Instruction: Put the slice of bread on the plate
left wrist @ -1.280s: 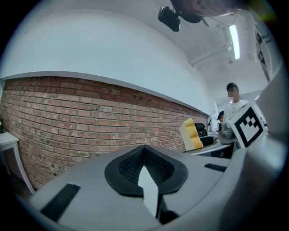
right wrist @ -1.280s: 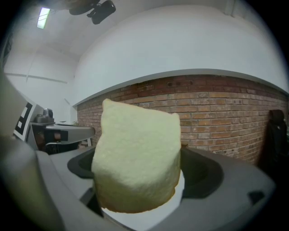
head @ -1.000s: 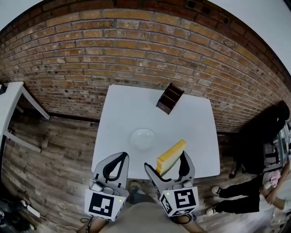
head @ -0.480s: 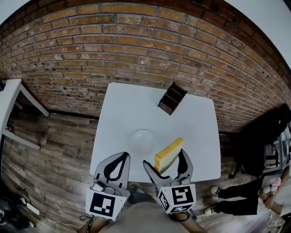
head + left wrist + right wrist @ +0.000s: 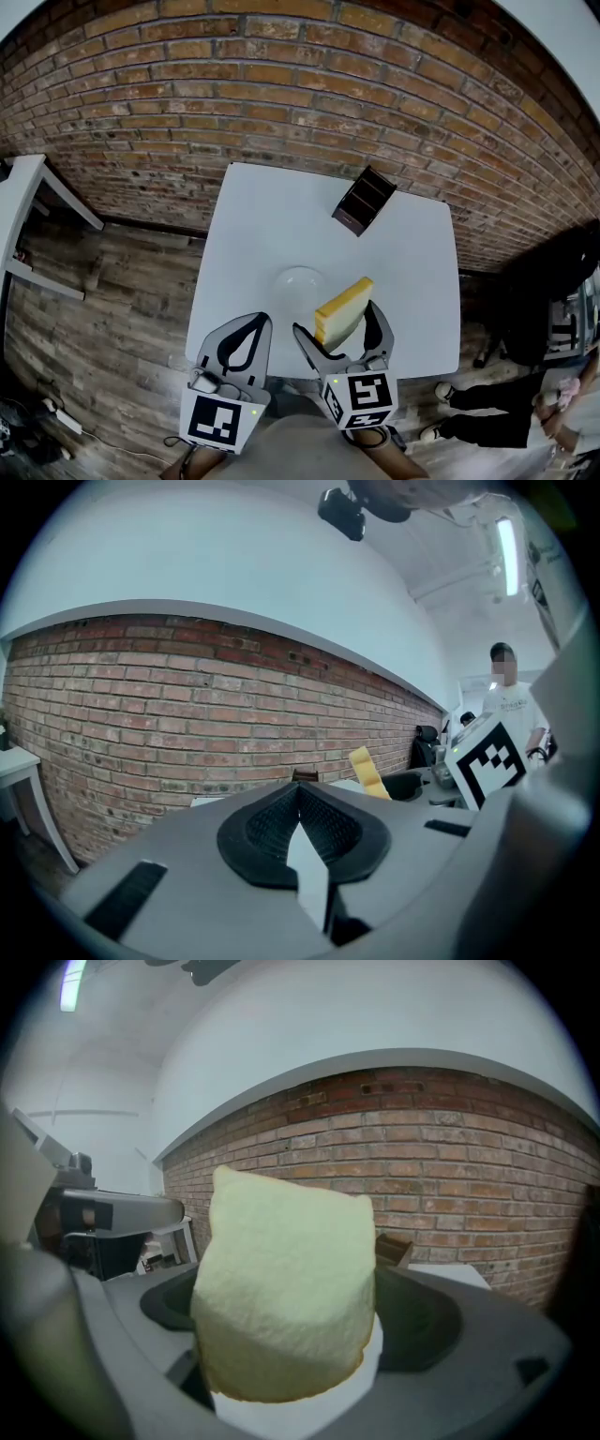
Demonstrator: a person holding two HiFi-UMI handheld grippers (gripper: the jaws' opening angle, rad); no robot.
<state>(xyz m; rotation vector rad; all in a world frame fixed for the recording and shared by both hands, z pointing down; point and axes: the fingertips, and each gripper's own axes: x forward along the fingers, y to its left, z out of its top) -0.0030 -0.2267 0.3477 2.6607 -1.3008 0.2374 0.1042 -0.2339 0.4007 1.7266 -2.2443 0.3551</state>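
A thick slice of bread (image 5: 343,307), yellow-crusted with a pale face, stands on edge between the jaws of my right gripper (image 5: 336,322), which is shut on it. It hangs just right of and nearer than the small white plate (image 5: 298,278) on the white table (image 5: 272,220). In the right gripper view the slice of bread (image 5: 286,1288) fills the middle. My left gripper (image 5: 255,322) hovers at the table's near edge, left of the plate, shut and holding nothing. Its tips meet in the left gripper view (image 5: 300,794), where the bread (image 5: 366,771) shows to the right.
A dark brown open box (image 5: 364,200) stands at the table's back right. A brick wall runs behind the table. A white side table (image 5: 28,187) is at the far left. A person's legs (image 5: 497,412) and a dark chair (image 5: 548,300) are to the right.
The right gripper has carried the bread a little to the left and forward, closer to the plate. The left gripper has stayed shut in about the same place.
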